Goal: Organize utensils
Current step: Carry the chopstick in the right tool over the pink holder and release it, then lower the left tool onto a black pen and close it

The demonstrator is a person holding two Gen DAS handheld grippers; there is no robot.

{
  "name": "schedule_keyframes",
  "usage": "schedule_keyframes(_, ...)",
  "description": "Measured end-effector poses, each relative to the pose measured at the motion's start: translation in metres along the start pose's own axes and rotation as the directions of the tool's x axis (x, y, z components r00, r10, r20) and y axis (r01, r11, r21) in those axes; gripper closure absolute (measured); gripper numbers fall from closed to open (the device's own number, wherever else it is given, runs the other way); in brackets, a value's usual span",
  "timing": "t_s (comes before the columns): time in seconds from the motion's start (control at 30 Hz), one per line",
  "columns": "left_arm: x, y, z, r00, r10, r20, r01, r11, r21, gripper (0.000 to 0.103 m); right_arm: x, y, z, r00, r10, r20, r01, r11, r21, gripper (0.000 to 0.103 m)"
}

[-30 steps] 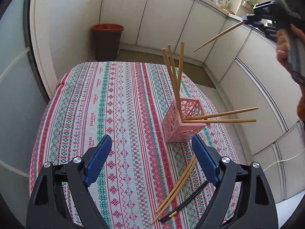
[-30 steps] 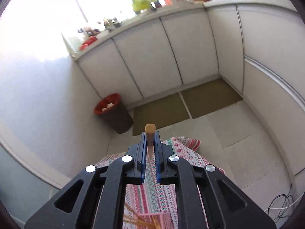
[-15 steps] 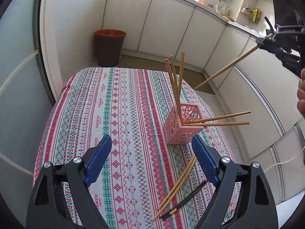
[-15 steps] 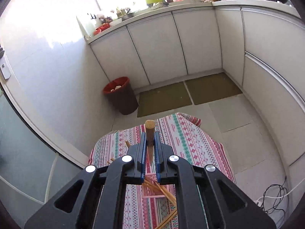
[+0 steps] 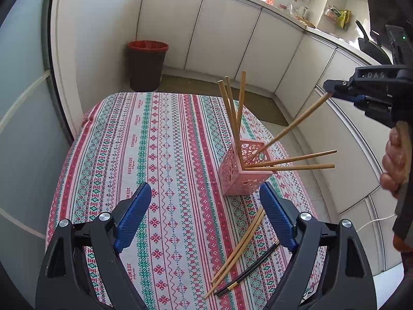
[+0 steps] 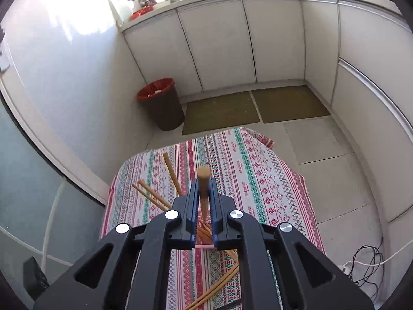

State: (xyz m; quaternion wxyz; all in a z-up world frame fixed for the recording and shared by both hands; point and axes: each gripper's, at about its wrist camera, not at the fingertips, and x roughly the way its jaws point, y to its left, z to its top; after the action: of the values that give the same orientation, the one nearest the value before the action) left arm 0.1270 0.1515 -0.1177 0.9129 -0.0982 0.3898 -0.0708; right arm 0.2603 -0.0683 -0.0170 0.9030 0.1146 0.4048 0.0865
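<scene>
Left wrist view: your left gripper (image 5: 205,210) gapes wide, holding nothing. At one o'clock, the pink holder (image 5: 244,171) already has five chopsticks; three loose chopsticks (image 5: 238,249) lie at five o'clock.

Right wrist view: your right gripper (image 6: 203,197) pinches a chopstick (image 6: 203,187), tip entering the holder below.

Left gripper (image 5: 205,206) jaws spread wide, right gripper (image 6: 202,193) jaws clamped
</scene>
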Motion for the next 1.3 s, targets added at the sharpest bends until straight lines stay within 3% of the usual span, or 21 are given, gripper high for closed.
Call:
schedule_keyframes(0.1, 0.001, -0.001, 0.0, 1.0, 0.008, -0.004, -0.008, 1.0, -0.001, 0.021, -0.006, -0.001, -0.009, 1.0, 0.014, 0.007, -0.014, 1.0, 0.012, 0.067)
schedule_keyframes(0.2, 0.008, -0.004, -0.002, 0.999, 0.022, -0.025, -0.022, 1.0, 0.005, 0.021, -0.018, -0.007, -0.016, 1.0, 0.016, 0.02, -0.016, 1.0, 0.025, 0.062)
schedule_keyframes(0.27, 0.014, -0.007, -0.003, 0.999, 0.03, -0.045, -0.029, 0.999, 0.018, 0.021, -0.025, -0.014, -0.023, 0.999, 0.019, 0.026, -0.021, 0.999, 0.05, 0.053)
schedule_keyframes(0.33, 0.02, -0.012, -0.006, 0.997, 0.033, -0.067, -0.03, 0.999, 0.041, 0.016, -0.035, -0.029, -0.032, 0.999, 0.039, 0.037, -0.043, 0.993, 0.107, 0.037)
schedule_keyframes(0.47, 0.033, -0.025, -0.017, 0.992, 0.042, -0.119, -0.03, 0.995, 0.1, 0.013, -0.052, -0.068, -0.059, 0.997, 0.062, 0.054, -0.073, 0.969, 0.235, 0.025)
schedule_keyframes(0.6, 0.058, -0.033, -0.033, 0.973, 0.055, -0.225, -0.023, 0.99, 0.143, 0.012, -0.056, -0.116, -0.105, 0.998, 0.049, 0.025, -0.055, 0.933, 0.356, 0.016)
schedule_keyframes(0.7, 0.08, -0.034, -0.047, 0.941, 0.063, -0.333, -0.008, 0.986, 0.165, 0.012, -0.039, -0.146, -0.136, 0.998, 0.031, -0.048, -0.006, 0.892, 0.452, 0.015)
schedule_keyframes(0.83, 0.112, -0.036, -0.07, 0.859, 0.079, -0.506, 0.026, 0.98, 0.197, 0.013, 0.004, -0.169, -0.179, 0.964, 0.157, -0.214, -0.012, 0.831, 0.556, 0.015)
schedule_keyframes(0.87, 0.117, -0.036, -0.075, 0.847, 0.089, -0.525, 0.026, 0.978, 0.209, 0.018, 0.009, -0.172, -0.192, 0.959, 0.169, -0.227, -0.009, 0.819, 0.574, 0.015)
schedule_keyframes(0.97, 0.133, -0.038, -0.087, 0.805, 0.121, -0.581, 0.026, 0.971, 0.238, 0.05, 0.03, -0.176, -0.23, 0.923, 0.233, -0.307, -0.004, 0.801, 0.598, 0.015)
schedule_keyframes(1.03, 0.14, -0.039, -0.092, 0.79, 0.14, -0.597, 0.023, 0.966, 0.256, 0.058, 0.039, -0.181, -0.248, 0.908, 0.247, -0.339, 0.012, 0.793, 0.61, 0.015)
schedule_keyframes(1.13, 0.142, -0.043, -0.093, 0.797, 0.146, -0.586, 0.023, 0.963, 0.27, 0.061, 0.044, -0.184, -0.257, 0.904, 0.243, -0.352, 0.027, 0.789, 0.613, 0.015)
schedule_keyframes(1.3, 0.136, -0.072, -0.079, 0.849, 0.048, -0.525, 0.114, 0.955, 0.272, 0.065, 0.046, -0.192, -0.261, 0.906, 0.256, -0.337, 0.023, 0.766, 0.642, 0.015)
